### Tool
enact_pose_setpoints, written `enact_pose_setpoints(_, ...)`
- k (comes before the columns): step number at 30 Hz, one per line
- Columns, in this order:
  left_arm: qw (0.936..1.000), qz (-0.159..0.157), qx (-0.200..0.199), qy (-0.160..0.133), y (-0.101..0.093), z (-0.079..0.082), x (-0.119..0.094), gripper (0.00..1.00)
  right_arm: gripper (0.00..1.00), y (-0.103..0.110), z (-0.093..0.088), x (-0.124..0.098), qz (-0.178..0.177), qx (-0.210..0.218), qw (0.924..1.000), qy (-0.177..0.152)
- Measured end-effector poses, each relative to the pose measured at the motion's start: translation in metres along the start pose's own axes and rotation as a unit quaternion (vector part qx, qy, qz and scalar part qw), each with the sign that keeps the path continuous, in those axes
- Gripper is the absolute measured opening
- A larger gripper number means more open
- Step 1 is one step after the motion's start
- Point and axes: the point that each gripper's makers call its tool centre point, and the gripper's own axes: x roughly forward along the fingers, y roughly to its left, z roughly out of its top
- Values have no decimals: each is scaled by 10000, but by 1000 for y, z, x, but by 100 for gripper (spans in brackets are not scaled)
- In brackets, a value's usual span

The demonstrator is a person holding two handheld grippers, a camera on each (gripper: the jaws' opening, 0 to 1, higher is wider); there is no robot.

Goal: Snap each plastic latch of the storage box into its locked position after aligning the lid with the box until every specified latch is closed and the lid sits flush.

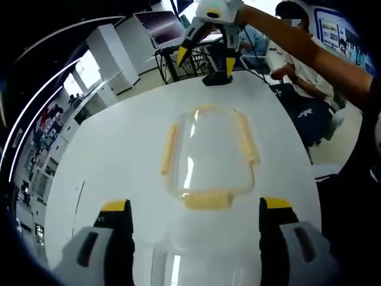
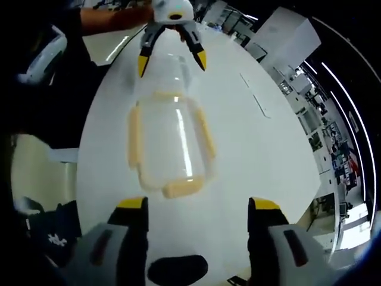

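Observation:
A clear plastic storage box lid (image 1: 208, 152) with pale yellow latches on its four sides lies flat in the middle of the white table (image 1: 119, 131). My left gripper (image 1: 196, 204) is open, its jaws either side of the near latch (image 1: 207, 200) and above it. A second clear plastic piece (image 1: 169, 265) shows low between those jaws. Across the lid, my right gripper (image 1: 205, 59) hangs open over the far end. From the right gripper view the lid (image 2: 169, 143) lies ahead of my open right gripper (image 2: 199, 205), and the left gripper (image 2: 172, 62) is open beyond it.
A black base (image 1: 217, 78) sits on the table near the right gripper and shows again as the black base (image 2: 178, 271) under its jaws. A person's arm (image 1: 309, 50) reaches in. The bare table (image 2: 256, 149) spreads around the lid; desks and chairs stand beyond.

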Motion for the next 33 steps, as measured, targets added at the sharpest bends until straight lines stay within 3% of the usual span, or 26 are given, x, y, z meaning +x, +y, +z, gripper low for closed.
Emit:
enact_pose_setpoints(14,9999,139,-37,87,-5,-7,7,89,65,-1,-4,18,147,124,9998,-23)
enact_pose_setpoints(33,9994,-77,-201,277,-6,-17,20,84,59,6,-13,46,555,277,9981,4)
